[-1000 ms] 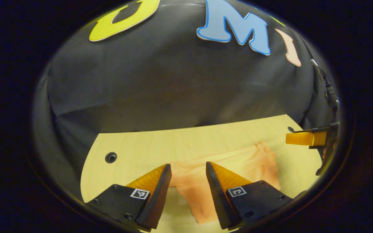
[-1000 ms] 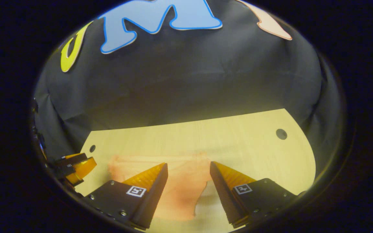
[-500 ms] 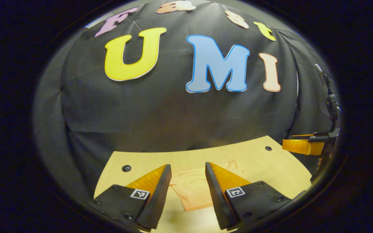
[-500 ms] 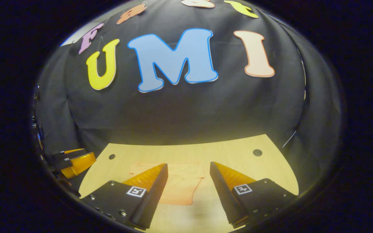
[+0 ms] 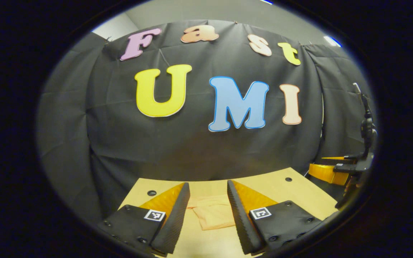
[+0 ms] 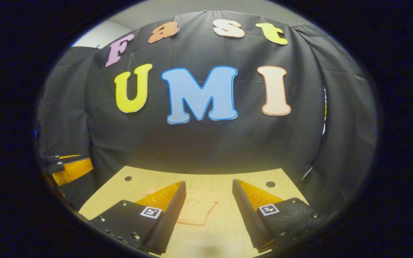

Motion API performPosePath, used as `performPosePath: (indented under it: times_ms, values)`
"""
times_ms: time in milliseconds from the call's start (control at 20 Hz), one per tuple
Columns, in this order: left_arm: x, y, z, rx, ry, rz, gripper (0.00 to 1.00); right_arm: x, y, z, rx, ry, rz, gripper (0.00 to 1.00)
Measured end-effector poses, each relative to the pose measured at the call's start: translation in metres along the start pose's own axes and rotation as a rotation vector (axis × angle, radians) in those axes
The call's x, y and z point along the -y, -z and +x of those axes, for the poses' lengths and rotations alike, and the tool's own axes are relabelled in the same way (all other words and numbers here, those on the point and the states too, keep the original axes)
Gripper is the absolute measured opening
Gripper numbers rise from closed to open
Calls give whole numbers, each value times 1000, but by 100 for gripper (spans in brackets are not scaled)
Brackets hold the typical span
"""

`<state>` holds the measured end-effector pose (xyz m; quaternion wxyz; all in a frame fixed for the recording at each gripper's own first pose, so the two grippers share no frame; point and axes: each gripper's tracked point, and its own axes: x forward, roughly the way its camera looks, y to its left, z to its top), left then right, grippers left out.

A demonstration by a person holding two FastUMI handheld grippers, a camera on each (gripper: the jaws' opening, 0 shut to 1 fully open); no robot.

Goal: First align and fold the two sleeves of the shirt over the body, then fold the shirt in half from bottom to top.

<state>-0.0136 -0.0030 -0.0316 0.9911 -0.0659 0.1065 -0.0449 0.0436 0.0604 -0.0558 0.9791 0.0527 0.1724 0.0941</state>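
Note:
A small peach-coloured shirt (image 5: 213, 214) lies as a compact folded bundle on the light wooden table (image 5: 299, 190). In the left gripper view it shows between the fingers of my left gripper (image 5: 208, 190), which stands open above and behind it, holding nothing. The right gripper view has the shirt (image 6: 197, 208) in the gap of my right gripper (image 6: 209, 188), also open and apart from the cloth. The right gripper (image 5: 335, 170) appears at the far right edge of the left gripper view. The left gripper (image 6: 68, 168) appears at the left edge of the right gripper view.
The table (image 6: 228, 236) has small round holes near its back corners (image 6: 270, 184) (image 5: 151, 192). Black cloth walls close off the back and sides right behind the table's far edge.
Both grippers have pulled back and up from the shirt, staying open. The shirt looks smaller and farther away, and more of the back wall has come into view.

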Motion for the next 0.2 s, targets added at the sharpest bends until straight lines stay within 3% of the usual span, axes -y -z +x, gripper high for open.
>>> performPosePath:
  times_ms: [200]
  values:
    - [-16, -9, -27, 32, -58, -19, 71, -5, 3, -10, 20, -7, -10, 83]
